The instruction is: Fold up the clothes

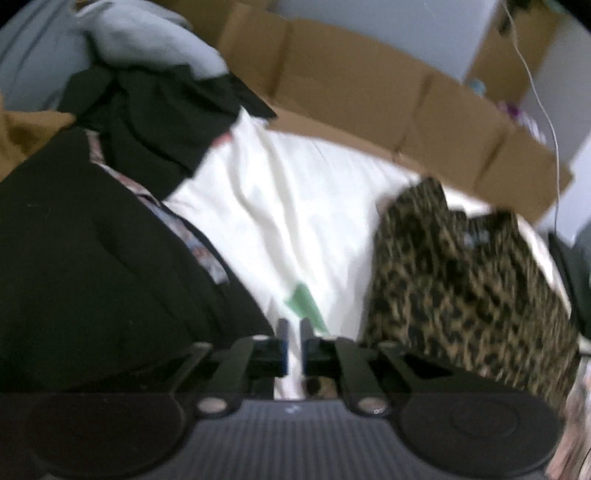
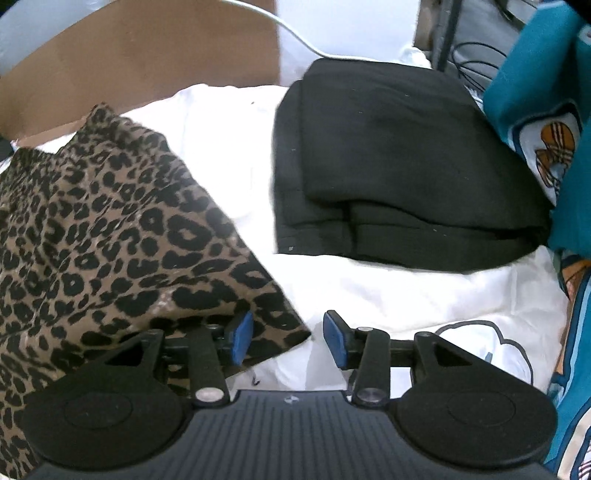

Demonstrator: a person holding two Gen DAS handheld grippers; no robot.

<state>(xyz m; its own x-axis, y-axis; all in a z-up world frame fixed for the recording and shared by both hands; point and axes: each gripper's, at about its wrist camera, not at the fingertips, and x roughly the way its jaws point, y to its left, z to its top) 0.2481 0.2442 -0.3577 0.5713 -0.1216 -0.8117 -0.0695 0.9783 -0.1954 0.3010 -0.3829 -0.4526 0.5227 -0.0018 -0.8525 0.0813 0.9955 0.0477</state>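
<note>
A leopard-print garment [image 1: 461,288] lies folded on the white sheet [image 1: 280,206], to the right of my left gripper [image 1: 294,330]. That gripper's fingers stand a narrow gap apart with only the sheet showing between them. In the right wrist view the leopard garment [image 2: 110,229] fills the left side, and its near corner reaches in between the blue pads [image 2: 242,338] of my right gripper [image 2: 288,338]. The right gripper is open and its pads do not press on the cloth. A stack of folded black clothes [image 2: 399,166] lies farther back on the right.
A large black garment [image 1: 92,258] and a crumpled dark one [image 1: 159,122] lie left of the left gripper, with grey cloth [image 1: 147,40] behind. Cardboard [image 1: 351,92] borders the far edge. Teal printed fabric [image 2: 535,92] hangs at right; a white cable [image 2: 295,33] runs behind.
</note>
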